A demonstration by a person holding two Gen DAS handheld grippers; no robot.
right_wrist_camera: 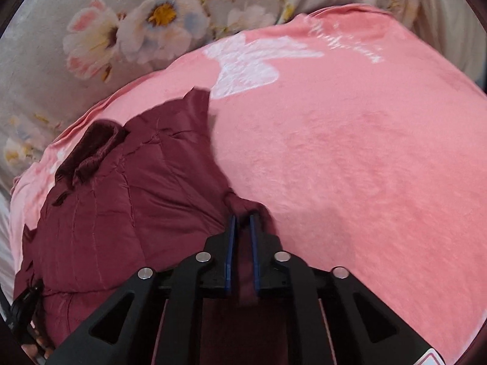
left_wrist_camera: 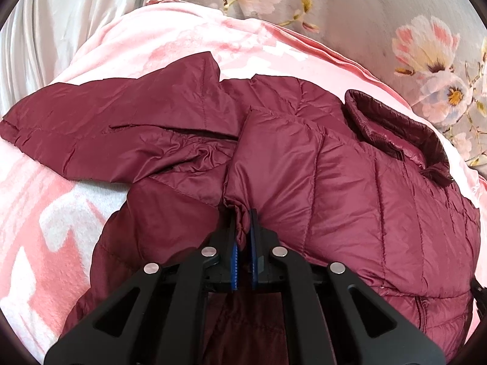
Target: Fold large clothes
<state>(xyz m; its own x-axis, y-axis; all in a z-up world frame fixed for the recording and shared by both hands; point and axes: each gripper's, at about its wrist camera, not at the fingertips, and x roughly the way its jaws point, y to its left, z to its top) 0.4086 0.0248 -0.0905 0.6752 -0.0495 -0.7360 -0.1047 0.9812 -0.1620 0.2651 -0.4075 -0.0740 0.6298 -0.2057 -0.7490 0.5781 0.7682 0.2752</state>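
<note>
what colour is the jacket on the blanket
Dark maroon jacket, quilted and shiny; the left wrist view shows it best.

A pink plush blanket (right_wrist_camera: 350, 152) with white motifs covers the work surface. Beyond its far edge lies a grey sheet (left_wrist_camera: 350, 9) printed with pink and white flowers. Pale, softly pleated fabric (left_wrist_camera: 45, 24) borders one corner. Lighting is even and diffuse.
</note>
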